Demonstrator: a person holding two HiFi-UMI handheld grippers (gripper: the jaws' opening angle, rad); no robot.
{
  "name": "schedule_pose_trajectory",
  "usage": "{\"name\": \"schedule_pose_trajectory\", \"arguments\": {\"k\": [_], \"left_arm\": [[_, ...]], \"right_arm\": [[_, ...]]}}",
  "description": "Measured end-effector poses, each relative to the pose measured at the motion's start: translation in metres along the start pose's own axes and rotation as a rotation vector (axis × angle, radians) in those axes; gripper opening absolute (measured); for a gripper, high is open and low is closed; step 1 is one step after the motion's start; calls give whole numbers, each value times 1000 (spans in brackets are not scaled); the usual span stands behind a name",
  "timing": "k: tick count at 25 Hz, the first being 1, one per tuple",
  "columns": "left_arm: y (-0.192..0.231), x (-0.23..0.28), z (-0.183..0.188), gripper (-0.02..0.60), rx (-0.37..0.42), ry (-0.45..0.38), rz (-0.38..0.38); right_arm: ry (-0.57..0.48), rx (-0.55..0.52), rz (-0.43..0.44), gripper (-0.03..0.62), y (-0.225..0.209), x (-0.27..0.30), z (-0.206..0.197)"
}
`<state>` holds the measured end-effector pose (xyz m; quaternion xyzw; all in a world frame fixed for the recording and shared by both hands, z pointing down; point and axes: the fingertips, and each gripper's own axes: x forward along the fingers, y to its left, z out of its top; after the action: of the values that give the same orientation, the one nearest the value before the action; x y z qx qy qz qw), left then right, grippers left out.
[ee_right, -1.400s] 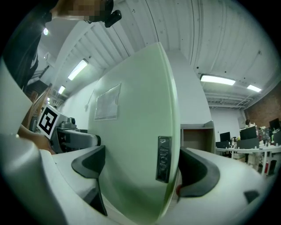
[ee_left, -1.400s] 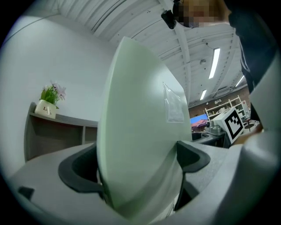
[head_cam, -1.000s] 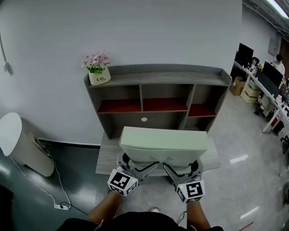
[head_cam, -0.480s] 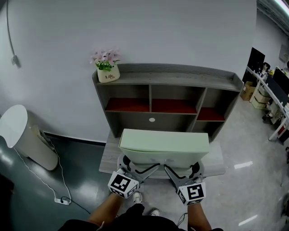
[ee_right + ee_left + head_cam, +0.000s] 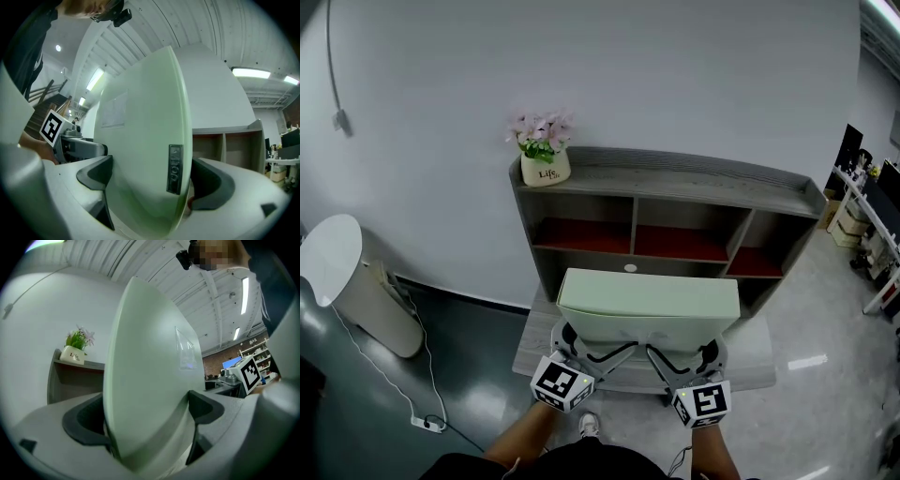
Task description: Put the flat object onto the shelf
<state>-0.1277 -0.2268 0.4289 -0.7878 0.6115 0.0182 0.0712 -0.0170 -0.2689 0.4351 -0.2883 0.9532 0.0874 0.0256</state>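
- So, the flat object (image 5: 649, 305), a pale green slab, hangs in the air in front of the shelf (image 5: 670, 172). It is apart from the shelf and above the low grey base board (image 5: 528, 339).
- The left gripper (image 5: 584, 345) is clamped on the slab's near edge, toward the left corner. The left gripper view shows the slab filling the gap, with both pads against it.
- The right gripper (image 5: 682, 351) pinches the same near edge toward the right corner. A small dark badge (image 5: 175, 168) on the slab sits just at the jaw.
- The shelf has three open cubbies with red floors. A flower pot (image 5: 546, 167) stands on its top at the left end.
- Handling guess: it looks stiff, since there is no sag between the two holds. It is probably light for its size.
- The skin is smooth and rounded, so it could slide in the pads.
- The slab is wide and held only at one edge, so the far edge will lever down. Both holds should stay spread toward the corners and be moved together.
- Mind the far edge against the shelf front and the pot.
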Motion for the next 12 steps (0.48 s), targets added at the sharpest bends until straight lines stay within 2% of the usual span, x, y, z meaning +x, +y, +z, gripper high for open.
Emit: {"name": "schedule_pose_trajectory", "arguments": {"k": [12], "left_arm": [[69, 32, 7, 541, 15, -31, -16]], "right_arm": [[-14, -17, -24, 505, -8, 74, 7]]}}
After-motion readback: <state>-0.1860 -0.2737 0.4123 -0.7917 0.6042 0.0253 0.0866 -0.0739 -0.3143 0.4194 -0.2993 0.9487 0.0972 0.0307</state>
